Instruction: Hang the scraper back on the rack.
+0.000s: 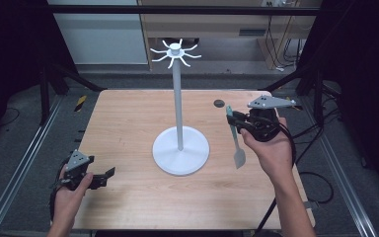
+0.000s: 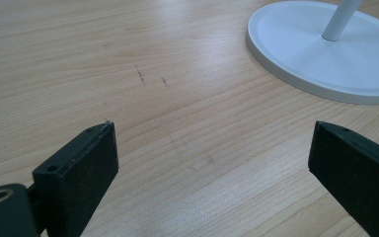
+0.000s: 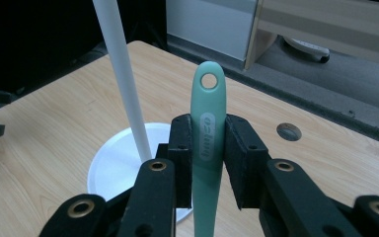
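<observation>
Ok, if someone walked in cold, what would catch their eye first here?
Probably the tall white hook stand rising from its round base at the middle of the wooden table. Next, the right gripper, right of the stand, clamped on a mint-green spatula. The left gripper sits open near the table's front left.

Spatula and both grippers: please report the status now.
Right gripper shut on green spatula, handle hole up. Left gripper open, low over table. White hook stand beside spatula.

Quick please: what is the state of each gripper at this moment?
Left gripper: open, nothing between its jaws, low over the wooden table.
Right gripper: shut on the green spatula, gripping its handle.
</observation>
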Demonstrator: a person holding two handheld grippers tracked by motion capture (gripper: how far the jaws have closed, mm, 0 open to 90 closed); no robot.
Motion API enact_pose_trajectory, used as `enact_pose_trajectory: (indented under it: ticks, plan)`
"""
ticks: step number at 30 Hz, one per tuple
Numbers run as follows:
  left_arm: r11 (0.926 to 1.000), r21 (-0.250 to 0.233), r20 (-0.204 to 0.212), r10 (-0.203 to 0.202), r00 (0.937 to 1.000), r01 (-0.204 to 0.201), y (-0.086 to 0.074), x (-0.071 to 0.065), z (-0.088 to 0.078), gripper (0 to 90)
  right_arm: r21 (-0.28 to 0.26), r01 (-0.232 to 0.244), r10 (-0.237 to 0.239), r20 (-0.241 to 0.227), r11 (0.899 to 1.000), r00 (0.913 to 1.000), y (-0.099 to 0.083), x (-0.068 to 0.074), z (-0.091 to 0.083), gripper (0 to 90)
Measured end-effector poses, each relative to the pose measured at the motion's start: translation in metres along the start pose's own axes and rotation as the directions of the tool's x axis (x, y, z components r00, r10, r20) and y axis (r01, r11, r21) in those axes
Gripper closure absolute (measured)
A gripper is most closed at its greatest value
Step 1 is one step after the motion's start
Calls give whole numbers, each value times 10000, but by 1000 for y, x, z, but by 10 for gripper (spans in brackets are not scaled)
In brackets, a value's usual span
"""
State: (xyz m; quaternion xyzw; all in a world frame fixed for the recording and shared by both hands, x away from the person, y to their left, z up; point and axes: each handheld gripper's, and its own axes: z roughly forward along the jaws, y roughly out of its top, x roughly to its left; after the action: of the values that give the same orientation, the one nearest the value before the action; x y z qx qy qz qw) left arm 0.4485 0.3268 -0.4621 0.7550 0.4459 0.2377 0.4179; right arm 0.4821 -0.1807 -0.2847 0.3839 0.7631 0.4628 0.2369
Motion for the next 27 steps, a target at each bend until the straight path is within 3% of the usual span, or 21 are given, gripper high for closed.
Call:
enact_pose_trajectory:
  ticks: [27]
  plan:
    - [9998, 92, 33, 176, 9998, -176, 1, -2, 1, 47, -911, 213, -248, -378, 9956, 9990, 31, 24, -9, 744]
